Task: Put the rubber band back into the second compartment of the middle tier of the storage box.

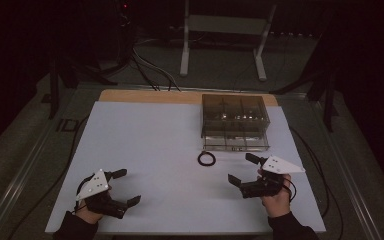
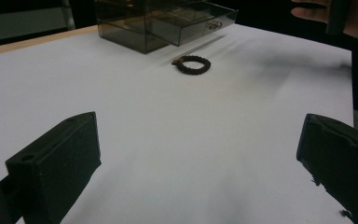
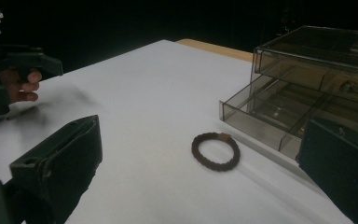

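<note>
Centrally on the white worktop [image 1: 145, 150], a dark braided hair tie [image 1: 206, 159] lies flat just in front of a smoky clear drawer box [image 1: 235, 122] whose bottom drawer [image 3: 265, 114] is pulled out. Both the left gripper [image 1: 125, 187] and right gripper [image 1: 244, 170] hover near the front edge, fingers spread wide, holding nothing.

On the white bench [image 1: 145, 140] we see a smoky clear drawer box [image 1: 234, 121] at the far right, its bottom drawer pulled out. A dark ring [image 1: 206, 159] lies just before it. Our left claw [image 1: 128, 186] and right claw [image 1: 244, 169] rest near us, jaws apart, holding nothing.
</note>
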